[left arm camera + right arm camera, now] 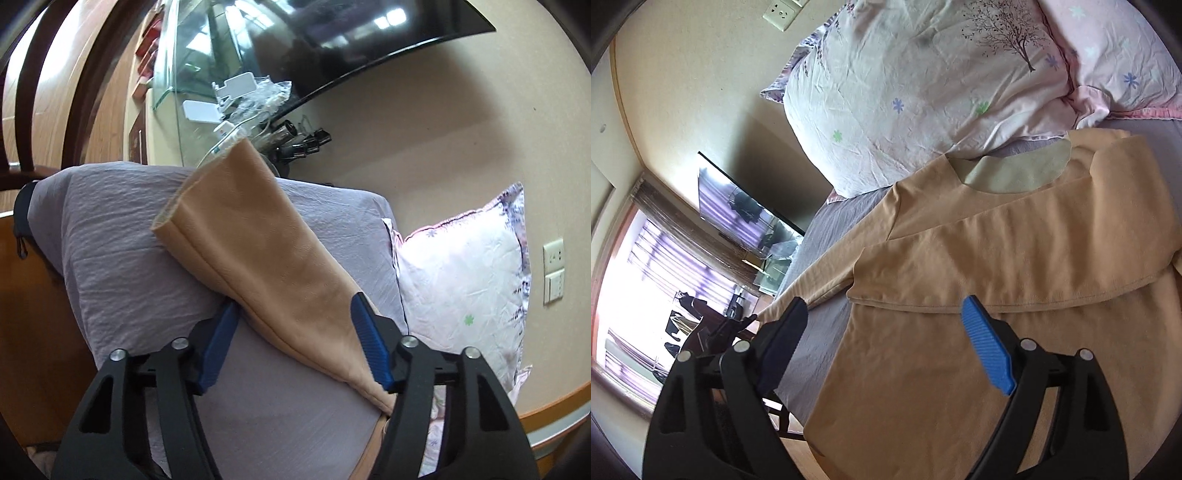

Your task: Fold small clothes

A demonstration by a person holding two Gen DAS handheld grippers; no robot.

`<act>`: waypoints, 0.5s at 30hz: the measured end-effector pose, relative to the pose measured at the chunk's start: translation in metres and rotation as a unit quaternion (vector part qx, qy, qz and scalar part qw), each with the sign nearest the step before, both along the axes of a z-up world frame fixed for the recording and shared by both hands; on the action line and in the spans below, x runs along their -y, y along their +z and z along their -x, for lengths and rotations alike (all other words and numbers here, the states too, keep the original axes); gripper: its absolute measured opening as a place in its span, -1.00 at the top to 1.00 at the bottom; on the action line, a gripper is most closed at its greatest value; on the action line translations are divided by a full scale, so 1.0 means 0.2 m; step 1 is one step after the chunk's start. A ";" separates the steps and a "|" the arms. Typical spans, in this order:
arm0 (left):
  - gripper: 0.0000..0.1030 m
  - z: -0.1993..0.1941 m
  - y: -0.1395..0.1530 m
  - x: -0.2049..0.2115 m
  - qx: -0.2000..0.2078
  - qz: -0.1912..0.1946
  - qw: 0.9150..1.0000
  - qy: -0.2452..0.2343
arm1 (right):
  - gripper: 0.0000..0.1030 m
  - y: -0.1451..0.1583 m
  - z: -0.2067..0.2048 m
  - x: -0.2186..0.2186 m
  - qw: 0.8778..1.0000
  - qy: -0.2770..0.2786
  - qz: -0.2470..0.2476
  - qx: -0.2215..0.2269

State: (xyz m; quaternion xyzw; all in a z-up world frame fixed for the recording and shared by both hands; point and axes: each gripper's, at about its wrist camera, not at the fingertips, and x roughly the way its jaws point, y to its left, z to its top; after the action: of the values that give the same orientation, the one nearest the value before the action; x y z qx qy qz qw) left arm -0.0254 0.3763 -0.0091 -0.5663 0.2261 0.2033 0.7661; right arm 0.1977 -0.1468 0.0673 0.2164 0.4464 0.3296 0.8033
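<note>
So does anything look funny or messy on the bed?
A little. One sleeve of the tan shirt sticks out straight over the grey sheet, while the other is already folded across the front. Its cuff reaches past the bed's edge. Both tools, left and right, are open. Nothing is spilled or torn.

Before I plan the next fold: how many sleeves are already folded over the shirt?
1. One sleeve lies across the shirt; the other sleeve is stretched out on the bed.
</note>
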 end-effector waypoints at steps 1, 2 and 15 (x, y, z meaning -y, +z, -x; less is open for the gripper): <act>0.06 0.01 -0.01 -0.01 -0.004 0.001 1.000 0.004 | -0.67 0.01 0.00 0.02 1.000 0.004 -0.002 0.000; 0.44 0.01 -0.02 -0.02 -0.011 0.000 1.000 0.007 | -0.68 0.01 -0.01 0.01 1.000 0.006 -0.003 0.000; 0.90 -0.59 0.62 0.72 0.078 -0.213 0.948 -0.225 | -0.71 0.05 0.06 0.42 0.996 -0.078 -0.024 0.035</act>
State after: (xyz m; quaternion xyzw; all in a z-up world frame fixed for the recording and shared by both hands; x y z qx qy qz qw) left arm 0.0921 0.2324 0.1145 -0.3385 0.2381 0.0244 0.9100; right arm 0.1865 -0.2309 0.0782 0.2579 0.3916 0.2837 0.8365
